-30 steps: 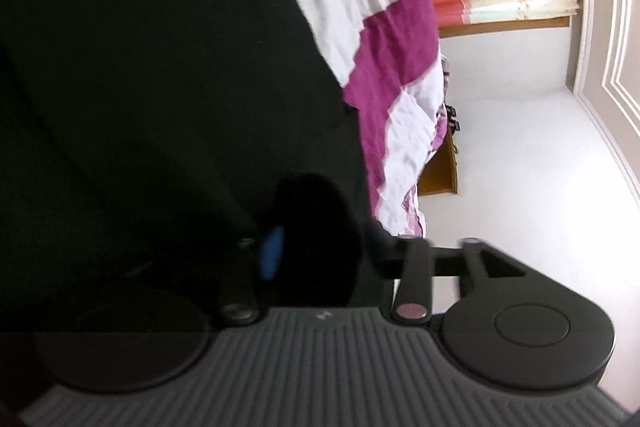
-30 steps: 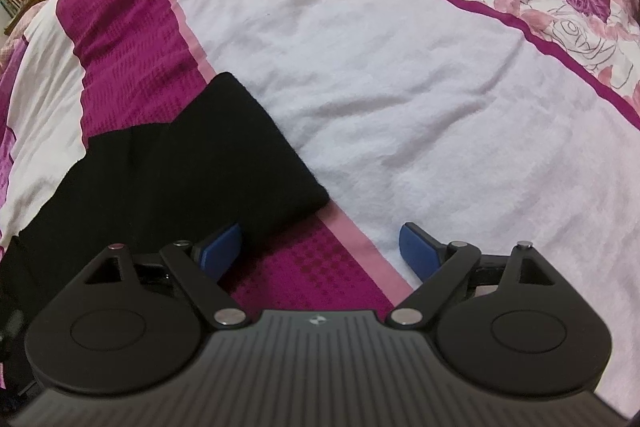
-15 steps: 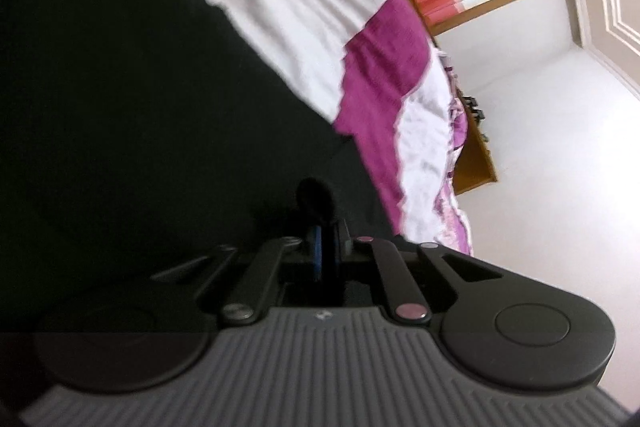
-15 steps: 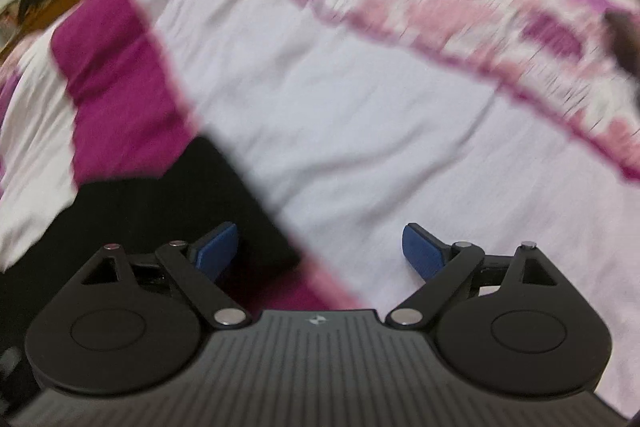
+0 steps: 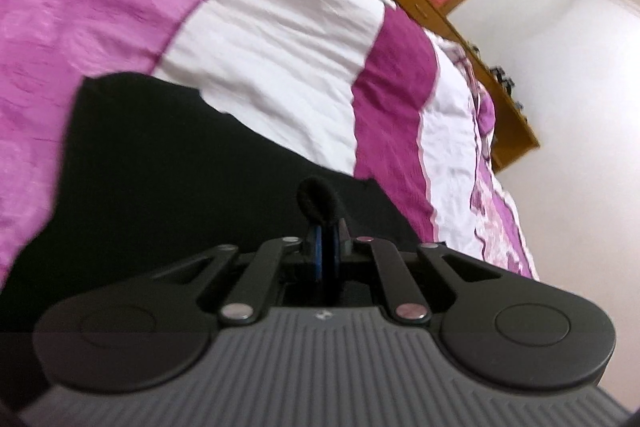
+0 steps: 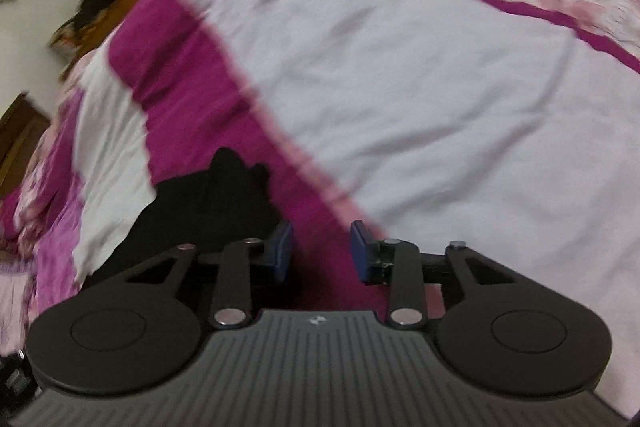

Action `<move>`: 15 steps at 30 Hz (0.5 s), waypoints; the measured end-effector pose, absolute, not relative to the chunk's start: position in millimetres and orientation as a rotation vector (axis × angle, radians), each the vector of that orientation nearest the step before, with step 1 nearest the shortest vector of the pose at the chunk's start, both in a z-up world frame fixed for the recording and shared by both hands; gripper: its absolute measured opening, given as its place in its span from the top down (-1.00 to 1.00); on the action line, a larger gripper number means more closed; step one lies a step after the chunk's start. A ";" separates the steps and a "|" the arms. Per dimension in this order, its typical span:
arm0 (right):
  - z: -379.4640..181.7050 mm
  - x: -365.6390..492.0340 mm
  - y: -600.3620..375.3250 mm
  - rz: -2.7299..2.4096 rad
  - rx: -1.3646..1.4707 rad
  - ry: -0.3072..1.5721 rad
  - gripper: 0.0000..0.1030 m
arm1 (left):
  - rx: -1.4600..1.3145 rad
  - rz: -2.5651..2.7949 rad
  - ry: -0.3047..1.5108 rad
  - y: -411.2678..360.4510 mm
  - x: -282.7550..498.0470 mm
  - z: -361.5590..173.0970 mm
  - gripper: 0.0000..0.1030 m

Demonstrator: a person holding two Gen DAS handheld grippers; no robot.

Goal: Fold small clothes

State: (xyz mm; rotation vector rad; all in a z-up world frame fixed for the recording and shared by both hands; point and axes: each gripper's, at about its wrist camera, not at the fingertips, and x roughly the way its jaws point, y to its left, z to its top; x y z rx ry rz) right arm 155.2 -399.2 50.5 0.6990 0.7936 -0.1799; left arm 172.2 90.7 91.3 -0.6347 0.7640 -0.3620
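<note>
on bedspread (image 5: 280, 39), left claw (image 5: 326, 247) pinches black garment (image 5: 168, 163); right claw (image 6: 320, 247) parted

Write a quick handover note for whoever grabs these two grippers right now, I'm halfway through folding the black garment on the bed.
Left gripper: shut on a pinched fold of the black garment.
Right gripper: open, holding nothing, over the magenta stripe of the bedspread, just right of the garment's edge.
Garment lies on the bed, partly spread; how many folds are made cannot be told.
Left to do: probably grip the near edge with the right, carry the fold over, smooth, release.
</note>
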 end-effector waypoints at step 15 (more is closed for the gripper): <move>45.0 168.6 -377.2 -0.203 0.584 0.775 0.22 | -0.661 -0.186 0.839 157.1 182.8 54.4 0.86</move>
